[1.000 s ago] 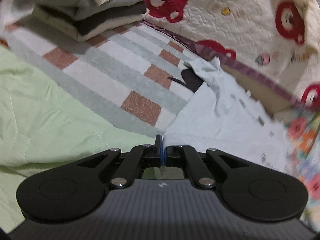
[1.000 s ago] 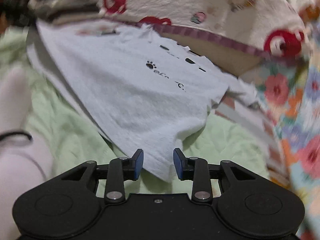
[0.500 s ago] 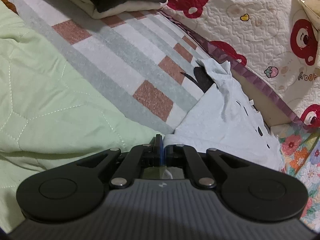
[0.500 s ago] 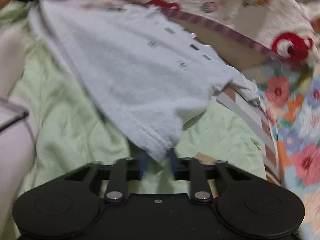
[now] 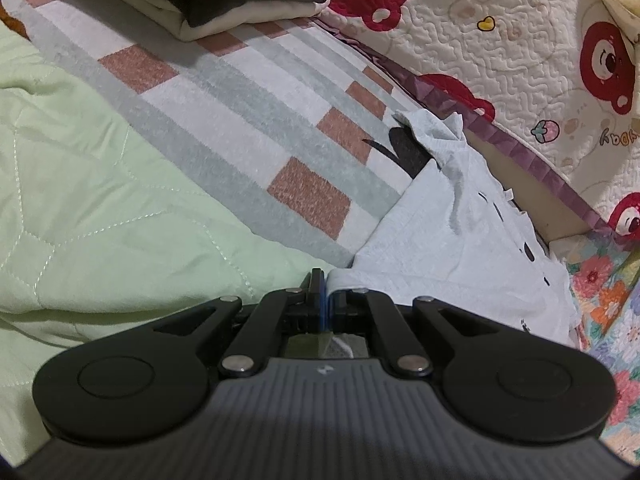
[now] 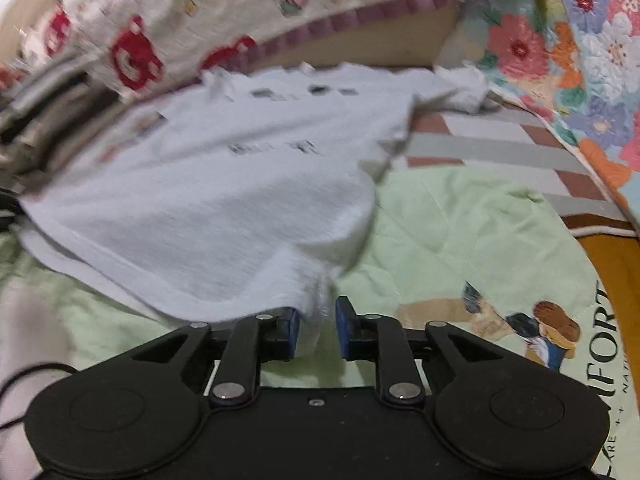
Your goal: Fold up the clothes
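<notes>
Two grippers work one pale blue T-shirt spread on the bed's green quilt: the left gripper is pinched tight on a near hem corner, the right gripper, partly parted, straddles the other, likely to keep the hem taut.

The left gripper is pinched closed on cloth, while the right gripper stands parted around cloth.
</notes>
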### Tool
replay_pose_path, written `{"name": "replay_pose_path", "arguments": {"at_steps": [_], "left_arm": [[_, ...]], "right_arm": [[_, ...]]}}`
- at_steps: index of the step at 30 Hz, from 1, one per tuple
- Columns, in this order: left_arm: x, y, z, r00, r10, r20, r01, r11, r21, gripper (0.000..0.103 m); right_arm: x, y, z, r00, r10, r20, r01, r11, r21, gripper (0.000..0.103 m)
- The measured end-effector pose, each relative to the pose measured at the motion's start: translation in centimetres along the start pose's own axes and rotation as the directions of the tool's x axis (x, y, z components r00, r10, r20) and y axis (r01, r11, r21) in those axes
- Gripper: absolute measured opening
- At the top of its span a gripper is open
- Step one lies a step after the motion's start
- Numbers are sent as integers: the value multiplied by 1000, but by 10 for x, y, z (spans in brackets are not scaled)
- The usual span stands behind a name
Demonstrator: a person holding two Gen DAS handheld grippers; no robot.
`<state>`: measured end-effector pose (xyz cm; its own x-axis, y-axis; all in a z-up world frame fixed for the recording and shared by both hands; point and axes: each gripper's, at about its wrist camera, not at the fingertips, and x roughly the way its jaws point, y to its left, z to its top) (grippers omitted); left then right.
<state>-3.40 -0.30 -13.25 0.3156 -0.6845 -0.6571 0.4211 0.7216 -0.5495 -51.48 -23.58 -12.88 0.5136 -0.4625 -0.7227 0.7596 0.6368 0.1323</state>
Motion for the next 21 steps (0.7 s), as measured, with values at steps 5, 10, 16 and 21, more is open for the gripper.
{"name": "replay_pose_path", "arguments": {"at_steps": [5,10,16,21], "left_arm": [[-3,-4,2,1000,10,2,-10,999,44,2],[-35,-27,9,999,-31,33,27,991,132,2],[-63,-50,-9,998,-11,55,-3,967,257,1],[-66,-72,-15,991,56,119,-98,917,386,1]], "right_arm": [[16,-6,0,1000,8,26,-10,998,68,1],[-29,-12,18,996,13,92,-26,989,143,2],[-89,-9,14,983,-106,147,99,993,57,2],[-99,-16,18,973,-136,187,122,989,86,2]]}}
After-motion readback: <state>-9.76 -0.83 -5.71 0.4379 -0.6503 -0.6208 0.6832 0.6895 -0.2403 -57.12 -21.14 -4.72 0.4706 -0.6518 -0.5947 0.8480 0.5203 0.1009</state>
